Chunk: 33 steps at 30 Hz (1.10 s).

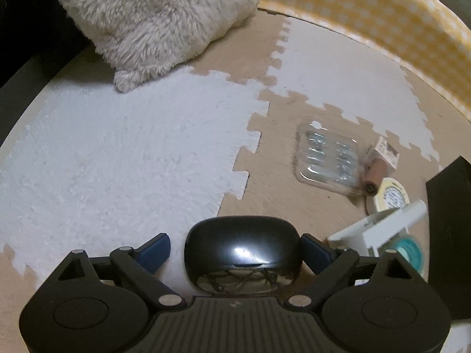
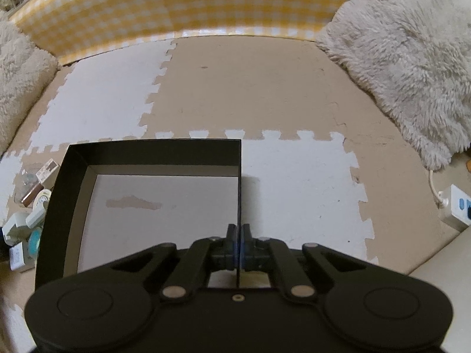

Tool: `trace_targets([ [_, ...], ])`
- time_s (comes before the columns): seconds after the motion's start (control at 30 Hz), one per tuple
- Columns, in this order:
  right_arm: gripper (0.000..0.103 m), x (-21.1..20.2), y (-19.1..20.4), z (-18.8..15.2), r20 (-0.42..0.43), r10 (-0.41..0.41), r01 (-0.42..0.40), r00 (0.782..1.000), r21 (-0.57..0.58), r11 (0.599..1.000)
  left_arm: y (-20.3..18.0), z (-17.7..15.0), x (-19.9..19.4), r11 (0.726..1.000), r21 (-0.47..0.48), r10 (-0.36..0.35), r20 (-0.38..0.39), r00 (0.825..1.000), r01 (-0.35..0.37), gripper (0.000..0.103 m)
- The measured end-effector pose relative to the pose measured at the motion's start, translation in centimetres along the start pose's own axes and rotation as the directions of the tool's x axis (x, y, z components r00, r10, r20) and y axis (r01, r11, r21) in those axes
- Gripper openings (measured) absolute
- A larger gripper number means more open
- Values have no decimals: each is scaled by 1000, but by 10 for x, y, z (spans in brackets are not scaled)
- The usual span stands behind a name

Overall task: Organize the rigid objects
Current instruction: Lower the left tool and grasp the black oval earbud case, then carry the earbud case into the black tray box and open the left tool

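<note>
A glossy black oval case (image 1: pixel 244 235) lies on the foam mat between the blue pads of my left gripper (image 1: pixel 235 251). The jaws stand wide; the right pad is at the case's side and a gap shows at the left pad (image 1: pixel 156 250). In the right wrist view my right gripper (image 2: pixel 240 234) is shut on the thin right wall of a black open box (image 2: pixel 147 153) with a pale bare floor. Beside the box lie a clear blister pack (image 1: pixel 326 153), a brown tube (image 1: pixel 375 173), a tape roll (image 1: pixel 391 197), a white plastic piece (image 1: pixel 379 229) and a teal roll (image 1: pixel 409 253).
The floor is a beige and white puzzle mat (image 2: pixel 265 88). A yellow checked panel (image 2: pixel 176 8) closes the far side. Fluffy cream cushions (image 1: pixel 153 14) (image 2: pixel 412 58) lie at the edges. A white power strip (image 2: pixel 456 206) with its cord sits at the right.
</note>
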State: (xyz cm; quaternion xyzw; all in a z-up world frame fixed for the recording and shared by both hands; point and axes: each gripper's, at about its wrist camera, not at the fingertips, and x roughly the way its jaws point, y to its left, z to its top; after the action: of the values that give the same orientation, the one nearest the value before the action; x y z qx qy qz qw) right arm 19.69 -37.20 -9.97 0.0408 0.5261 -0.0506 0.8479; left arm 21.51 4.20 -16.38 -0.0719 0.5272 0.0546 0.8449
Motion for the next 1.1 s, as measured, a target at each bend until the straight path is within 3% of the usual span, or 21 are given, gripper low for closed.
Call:
trace_targets([
  [0.13,4,-1,0,1,17,3,-3,1000,11,1000,-6,1,1,999,44,12,3,1000,-13,90],
  [0.2,5,0,0,4,24,-3,3,1000,24,1000,-6,1,-1,999,48,8,-2,1000,-8,81],
  [0.4,6,1,4,8,27,-11,10,1000,28,1000,-6,0,-8,1000,28,0,-10,1000,1,81],
  [0.63,3,1,0,7,31,-4,3,1000,44,999,-16,6,-51,998,29,-59,114,992,56,81],
  [0.73,3,1,1,7,30,-7,6,1000,40,999,-30,4,-74,990,73,-133,156,979,123,81],
  [0.83,3,0,0,7,28,-3,1,1000,45,999,-49,1,-89,970,105,-232,151,961,217,81],
  [1.1,3,0,0,7,23,-1,0,1000,44,999,-123,-24,-105,882,251,-432,93,897,398,81],
])
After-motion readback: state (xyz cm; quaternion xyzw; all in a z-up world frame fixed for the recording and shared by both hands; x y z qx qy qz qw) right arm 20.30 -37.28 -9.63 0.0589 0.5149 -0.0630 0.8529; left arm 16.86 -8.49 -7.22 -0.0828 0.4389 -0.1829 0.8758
